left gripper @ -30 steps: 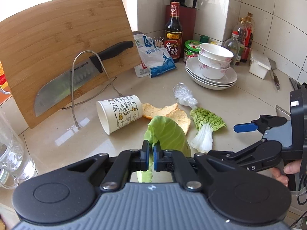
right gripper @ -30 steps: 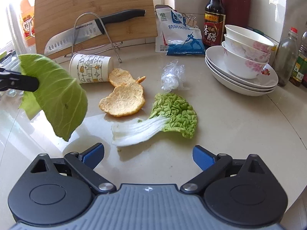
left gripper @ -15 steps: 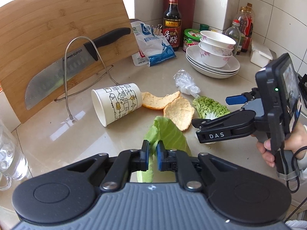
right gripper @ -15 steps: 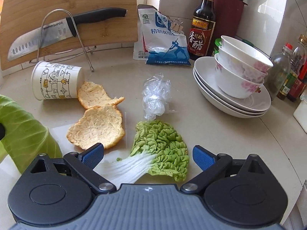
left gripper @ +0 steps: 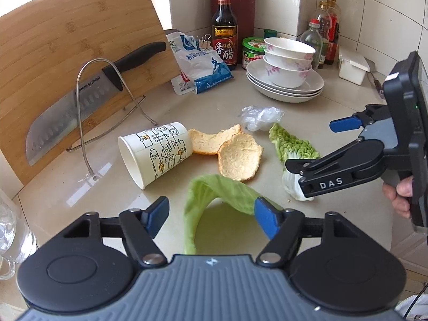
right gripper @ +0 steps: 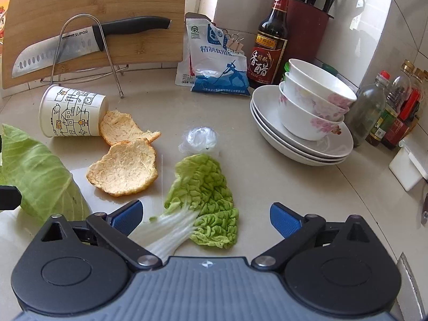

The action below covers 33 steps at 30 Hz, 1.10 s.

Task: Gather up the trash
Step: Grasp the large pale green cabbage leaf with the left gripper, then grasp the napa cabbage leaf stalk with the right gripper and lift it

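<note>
My left gripper (left gripper: pixel 211 214) is open; a pale green cabbage leaf (left gripper: pixel 214 190) lies curled on the counter between its fingers, released. The leaf also shows at the left edge of the right wrist view (right gripper: pixel 34 176). My right gripper (right gripper: pixel 206 214) is open, low over a crinkled napa leaf with a white stalk (right gripper: pixel 203 200), which sits between its fingers. It shows in the left wrist view (left gripper: pixel 294 147) too. Two orange peels (right gripper: pixel 125 165) (left gripper: pixel 235 155), a tipped paper cup (left gripper: pixel 155 152) and a crumpled clear plastic wrap (right gripper: pixel 200 139) lie behind.
A cutting board (left gripper: pixel 67 53) with a knife (left gripper: pixel 80 99) on a wire rack stands at the left. A salt bag (left gripper: pixel 198 67), vinegar bottle (left gripper: pixel 224 26), stacked bowls on plates (left gripper: pixel 289 61), small bottles and a white box (left gripper: pixel 350 67) line the back. A glass mug (left gripper: pixel 10 230) stands far left.
My left gripper has opened and let go of the cabbage leaf, which now rests on the counter. My right gripper has moved forward and down over the napa leaf.
</note>
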Each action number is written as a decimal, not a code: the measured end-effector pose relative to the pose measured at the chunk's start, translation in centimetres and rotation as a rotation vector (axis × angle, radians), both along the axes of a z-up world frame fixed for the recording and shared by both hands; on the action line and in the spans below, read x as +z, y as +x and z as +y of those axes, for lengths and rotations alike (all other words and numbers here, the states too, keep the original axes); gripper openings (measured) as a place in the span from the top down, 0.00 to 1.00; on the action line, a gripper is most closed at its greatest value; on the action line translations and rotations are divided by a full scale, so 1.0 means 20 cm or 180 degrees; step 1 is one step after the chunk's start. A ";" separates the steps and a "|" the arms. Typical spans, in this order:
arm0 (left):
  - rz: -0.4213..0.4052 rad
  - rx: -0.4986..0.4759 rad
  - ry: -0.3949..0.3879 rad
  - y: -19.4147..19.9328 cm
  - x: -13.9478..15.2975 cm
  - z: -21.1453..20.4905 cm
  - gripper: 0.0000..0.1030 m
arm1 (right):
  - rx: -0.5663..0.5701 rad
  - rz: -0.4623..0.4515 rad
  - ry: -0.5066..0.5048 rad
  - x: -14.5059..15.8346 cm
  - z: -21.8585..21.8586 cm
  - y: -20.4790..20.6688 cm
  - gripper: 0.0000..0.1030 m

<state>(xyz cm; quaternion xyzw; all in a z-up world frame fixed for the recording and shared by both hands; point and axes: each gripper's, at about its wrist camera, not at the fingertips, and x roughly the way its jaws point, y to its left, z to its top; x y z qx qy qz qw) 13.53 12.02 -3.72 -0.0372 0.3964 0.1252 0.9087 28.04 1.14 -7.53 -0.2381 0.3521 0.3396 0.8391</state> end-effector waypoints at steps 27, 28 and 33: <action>0.0139 -0.0200 -0.0052 0.02 -0.07 0.02 0.31 | -0.0110 0.0568 0.0477 -0.02 0.00 0.06 0.87; 0.0158 -0.0234 -0.0042 0.02 -0.08 0.02 0.31 | -0.0078 0.0551 0.0484 0.00 -0.01 0.05 0.89; 0.0224 -0.0343 -0.0032 0.05 -0.11 0.01 0.31 | -0.0040 0.0533 0.0520 0.03 -0.03 0.03 0.91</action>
